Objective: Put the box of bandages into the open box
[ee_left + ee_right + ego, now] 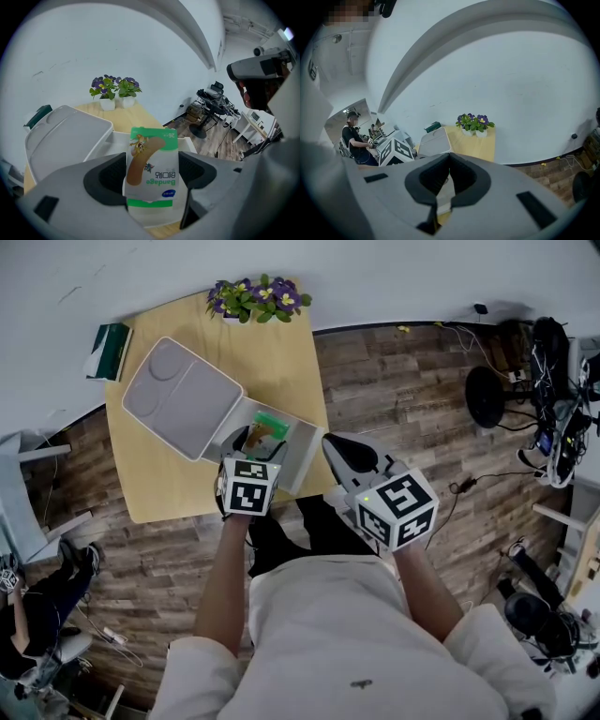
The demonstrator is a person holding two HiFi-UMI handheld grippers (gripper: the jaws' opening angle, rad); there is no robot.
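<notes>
The left gripper (pixel 154 172) is clamped on the bandage box (pixel 152 157), one jaw on each broad side. The box stands upright, its green-banded end pointing away from the gripper. The gripper holds it over the hollow of the open box (pixel 305 457), whose white walls show just past the jaws on both sides. Whether the bandage box touches the floor of the open box cannot be told.

The lid (pixel 178 399) lies folded back flat ahead and to the left of the left gripper, and its inner edge meets the open box's left wall. Past the open box, straight ahead of the gripper, the bench (pixel 281 362) is bare up to the flowers (pixel 258 298) at its far edge. A dark green object (pixel 111 348) sits at the bench's far left corner, well apart from both grippers.

The right gripper (pixel 449 161) has its jaws together with nothing between them. It hovers to the right of the left gripper, just beside the open box's right wall and about over the bench's right edge. To its right there is only wooden floor (pixel 403 399), open out to the stands and cables farther off. The near edge of the bench runs just under the left gripper's marker cube.
</notes>
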